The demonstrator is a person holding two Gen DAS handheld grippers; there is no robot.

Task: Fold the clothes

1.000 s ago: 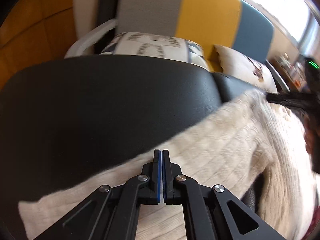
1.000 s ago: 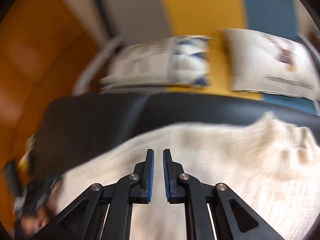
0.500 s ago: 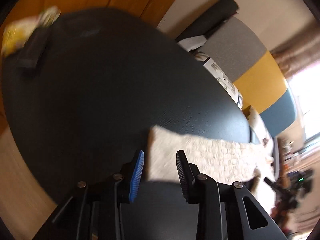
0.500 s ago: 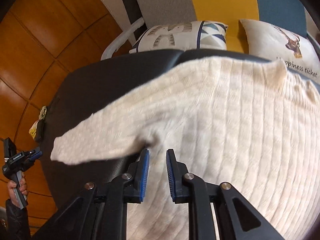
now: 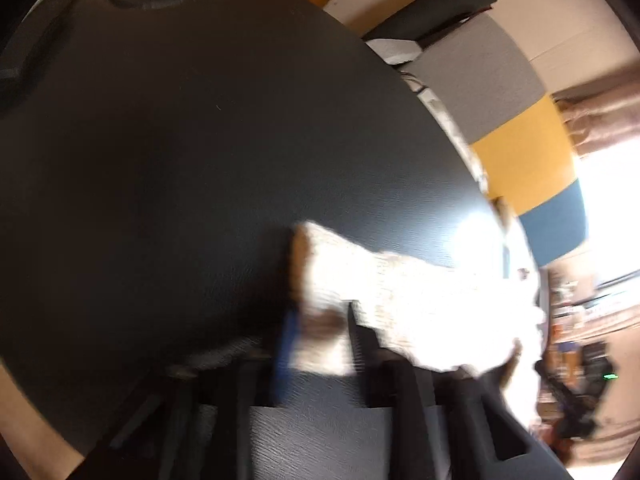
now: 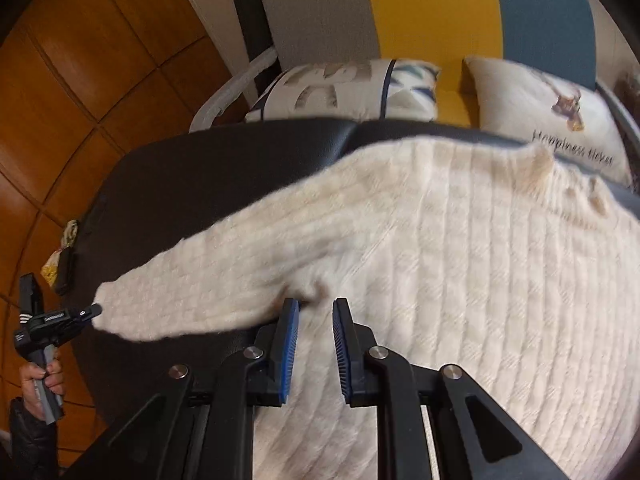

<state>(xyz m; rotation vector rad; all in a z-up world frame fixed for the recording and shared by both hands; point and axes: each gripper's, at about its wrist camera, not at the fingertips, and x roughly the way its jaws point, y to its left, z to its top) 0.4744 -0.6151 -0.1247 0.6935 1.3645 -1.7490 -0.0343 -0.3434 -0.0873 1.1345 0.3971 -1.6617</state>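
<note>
A cream ribbed sweater lies spread on the black padded table. Its sleeve stretches out to the left. My left gripper meets the sleeve's end there. In the blurred left wrist view the cuff fills the gap of my left gripper, whose jaws are closing on it. My right gripper stands low over the sweater at the armpit. Its jaws are slightly apart, with fabric below them and nothing pinched.
Two printed cushions rest on a grey, yellow and blue sofa behind the table. Small items lie at the table's left edge. A hand holds the left gripper's handle. Wooden panels line the left wall.
My left gripper let go, swung out to the sleeve's end and closed around the cuff. The sleeve is now drawn out to the left. My right gripper's jaws parted a little.
</note>
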